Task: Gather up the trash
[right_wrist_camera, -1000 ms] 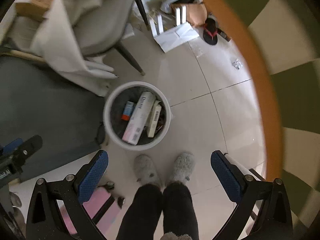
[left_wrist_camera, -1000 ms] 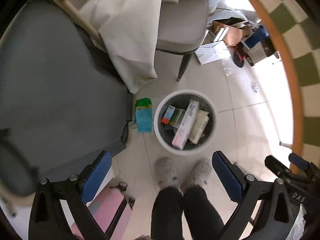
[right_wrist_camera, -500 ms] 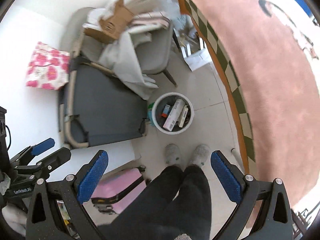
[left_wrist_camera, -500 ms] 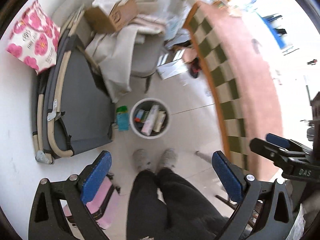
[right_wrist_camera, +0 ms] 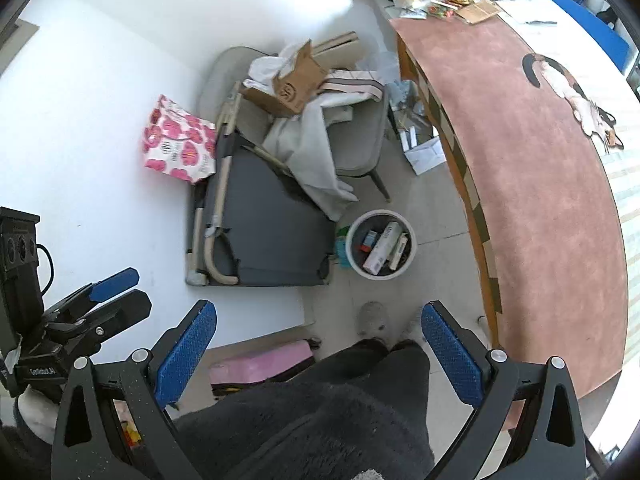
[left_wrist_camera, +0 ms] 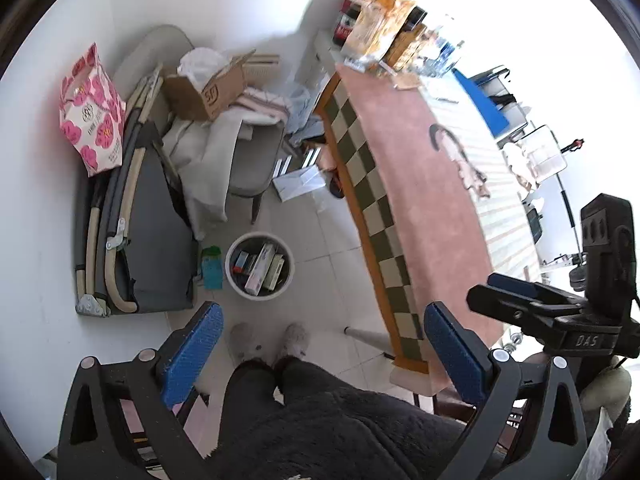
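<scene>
i have both tongs high over the floor, looking down past my own dark trousers and grey slippers (left_wrist_camera: 294,338). the left tongs (left_wrist_camera: 318,354) are spread wide with nothing between the blue pads, and the right tongs (right_wrist_camera: 318,350) are just as wide and bare. the white bin (left_wrist_camera: 260,266) stands on the tiles ahead of my feet, with several cartons lying in it. a green and blue packet (left_wrist_camera: 211,268) lies on the floor just beside the bin, against the folded grey cot (left_wrist_camera: 156,240). a chair (left_wrist_camera: 256,160) piled with cloth and a cardboard box (left_wrist_camera: 208,90) stands behind the bin. the counter (left_wrist_camera: 424,184) under a pink cloth runs along my right, its far end crowded with packets
</scene>
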Motion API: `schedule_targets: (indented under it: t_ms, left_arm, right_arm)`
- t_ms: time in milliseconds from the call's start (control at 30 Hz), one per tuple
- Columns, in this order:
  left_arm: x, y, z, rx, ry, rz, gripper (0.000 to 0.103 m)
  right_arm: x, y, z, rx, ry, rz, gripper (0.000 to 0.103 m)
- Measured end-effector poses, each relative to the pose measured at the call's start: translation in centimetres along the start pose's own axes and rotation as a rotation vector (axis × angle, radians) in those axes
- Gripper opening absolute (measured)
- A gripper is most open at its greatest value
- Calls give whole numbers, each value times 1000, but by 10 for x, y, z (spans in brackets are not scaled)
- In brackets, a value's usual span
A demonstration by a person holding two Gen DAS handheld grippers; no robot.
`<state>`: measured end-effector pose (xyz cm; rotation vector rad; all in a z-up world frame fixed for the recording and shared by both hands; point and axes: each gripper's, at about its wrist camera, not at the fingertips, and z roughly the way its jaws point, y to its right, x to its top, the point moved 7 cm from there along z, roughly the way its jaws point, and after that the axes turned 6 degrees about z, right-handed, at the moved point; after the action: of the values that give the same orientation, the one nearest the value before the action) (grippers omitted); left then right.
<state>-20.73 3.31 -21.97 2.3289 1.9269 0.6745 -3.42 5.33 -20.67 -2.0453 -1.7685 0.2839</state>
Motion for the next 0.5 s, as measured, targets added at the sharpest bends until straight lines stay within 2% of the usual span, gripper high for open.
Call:
schedule_targets:
  t_ms: [233,500]
  left_arm:
    - [0,4,-22,-14,43,17,103]
    - [0,2,-28,-19,59,24,103]
  right_arm:
    - [-7,-15,-22,16,31,-19,103]
    - [-7,-19,-30,18,45,-13,103]
